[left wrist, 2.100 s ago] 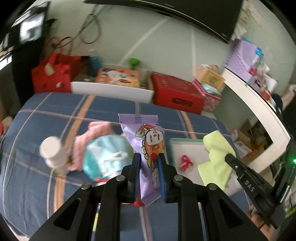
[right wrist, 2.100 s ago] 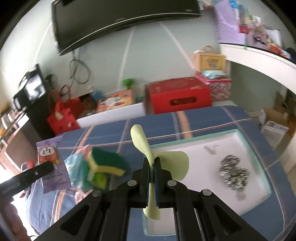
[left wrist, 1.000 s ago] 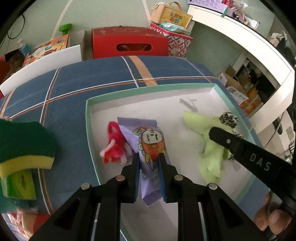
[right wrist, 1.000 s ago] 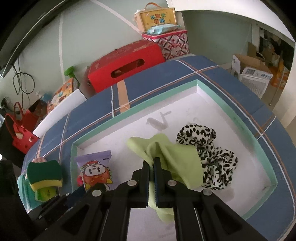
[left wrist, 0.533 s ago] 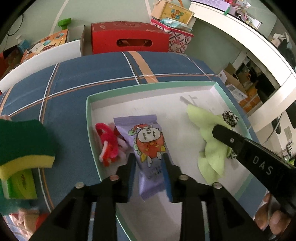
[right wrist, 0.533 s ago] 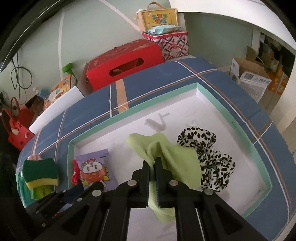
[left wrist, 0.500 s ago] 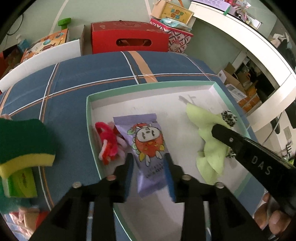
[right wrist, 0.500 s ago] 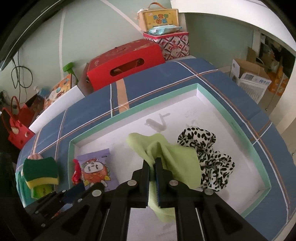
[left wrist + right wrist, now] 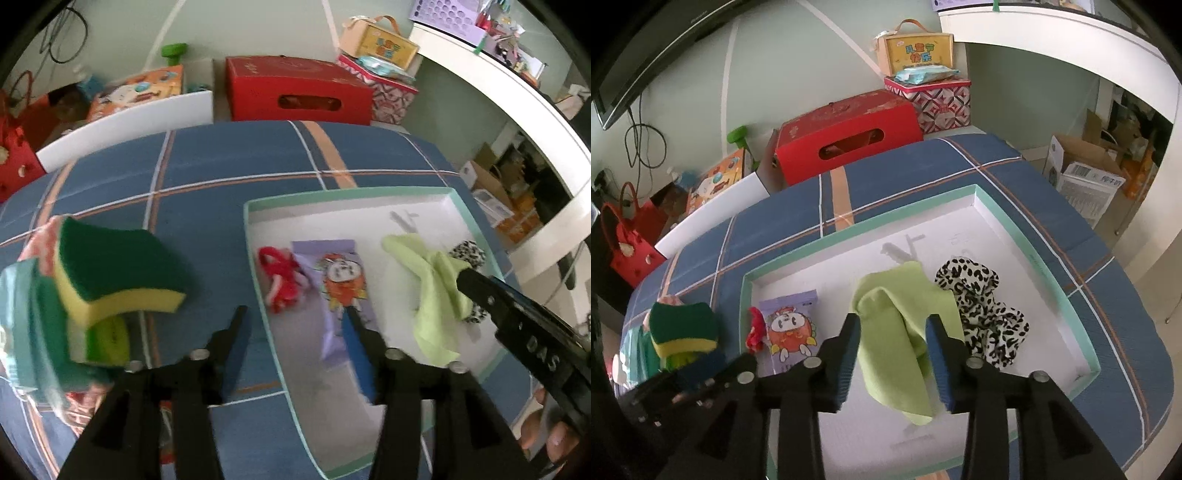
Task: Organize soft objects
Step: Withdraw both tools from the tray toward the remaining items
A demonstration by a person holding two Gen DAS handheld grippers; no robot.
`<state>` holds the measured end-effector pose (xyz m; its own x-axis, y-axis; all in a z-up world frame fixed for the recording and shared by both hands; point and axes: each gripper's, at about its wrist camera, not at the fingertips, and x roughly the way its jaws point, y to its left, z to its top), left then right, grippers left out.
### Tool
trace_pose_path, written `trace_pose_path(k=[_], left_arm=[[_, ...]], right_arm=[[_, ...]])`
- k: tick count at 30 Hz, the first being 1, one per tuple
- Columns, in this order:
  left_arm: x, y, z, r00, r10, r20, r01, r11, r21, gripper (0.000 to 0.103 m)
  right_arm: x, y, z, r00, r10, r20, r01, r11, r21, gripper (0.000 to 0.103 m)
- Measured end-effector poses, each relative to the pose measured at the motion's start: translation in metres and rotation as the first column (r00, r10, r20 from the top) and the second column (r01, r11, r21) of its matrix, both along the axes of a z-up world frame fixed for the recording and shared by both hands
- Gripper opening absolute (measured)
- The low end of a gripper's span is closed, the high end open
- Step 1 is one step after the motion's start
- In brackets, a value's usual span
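Lime-green cloth point(image 9: 897, 332): crumpled | white tray point(image 9: 1027, 254) | seemingly touching leopard scrunchie point(image 9: 982, 314)

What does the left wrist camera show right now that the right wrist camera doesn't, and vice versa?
Only the left wrist view shows fingertips of the person's hand at lower right. Only the right wrist view shows the dark screen on the wall and the whole leopard-print scrunchie. Both show the white tray holding the purple snack packet, red item and green cloth, the sponge outside it, and both grippers' jaws opening on nothing.
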<state>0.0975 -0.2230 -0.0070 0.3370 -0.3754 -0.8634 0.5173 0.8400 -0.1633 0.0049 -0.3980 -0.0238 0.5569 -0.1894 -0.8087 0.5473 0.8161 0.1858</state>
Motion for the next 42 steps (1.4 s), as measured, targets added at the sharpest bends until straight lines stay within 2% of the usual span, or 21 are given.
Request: trace_pose_path(k=[1,4,6,8,10,12,14,21,26,36,42], left_arm=[[0.001,0.002,0.001,1.0,0.011,0.007,-0.011,1.0,0.004,0.073],[0.002,0.007,0.003,0.998,0.043,0.042,-0.044,0.999,0.026,0.076],[0.003,0.008,0.005,0.996,0.055,0.075,-0.059,0.997,0.044,0.079],[0.002,0.009,0.007,0.993,0.061,0.105,-0.067,0.996,0.054,0.087],[0.002,0.01,0.009,0.99,0.07,0.125,-0.078,0.995,0.061,0.087],[0.003,0.012,0.011,0.988,0.08,0.135,-0.09,0.994,0.07,0.088],[0.004,0.016,0.013,0.985,0.097,0.143,-0.108,0.992,0.071,0.088],[0.006,0.026,0.02,0.978,0.127,0.166,-0.141,0.987,0.074,0.093],[0.005,0.037,0.027,0.973,0.152,0.175,-0.165,0.984,0.059,0.095],[0.002,0.064,0.048,0.952,0.191,0.237,-0.199,0.98,0.006,0.096],[0.005,0.096,0.052,0.944,0.256,0.208,-0.257,0.966,-0.023,0.096]], right_arm=[[0.0,0.0,-0.001,1.0,0.001,-0.003,-0.001,1.0,-0.003,0.064],[-0.001,0.0,-0.001,1.0,0.0,-0.012,0.0,1.0,-0.002,0.071],[-0.001,0.0,-0.003,1.0,-0.002,-0.023,0.002,1.0,-0.002,0.08],[-0.002,0.0,-0.004,1.0,-0.001,-0.028,0.001,1.0,-0.003,0.082],[-0.002,0.0,-0.004,1.0,-0.003,-0.03,0.003,1.0,-0.008,0.086],[-0.003,0.0,-0.004,0.999,-0.006,-0.033,0.005,1.0,-0.017,0.097],[-0.003,0.0,-0.004,0.999,-0.008,-0.035,0.007,1.0,-0.026,0.103],[-0.004,0.001,-0.006,0.999,-0.006,-0.041,0.005,1.0,-0.028,0.103],[-0.009,0.003,-0.001,1.0,-0.019,0.0,0.019,1.0,-0.025,0.103],[0.0,0.022,0.003,0.997,0.065,0.047,-0.067,0.996,0.05,0.103],[0.006,0.038,0.013,0.994,0.08,0.076,-0.083,0.996,0.041,0.103]])
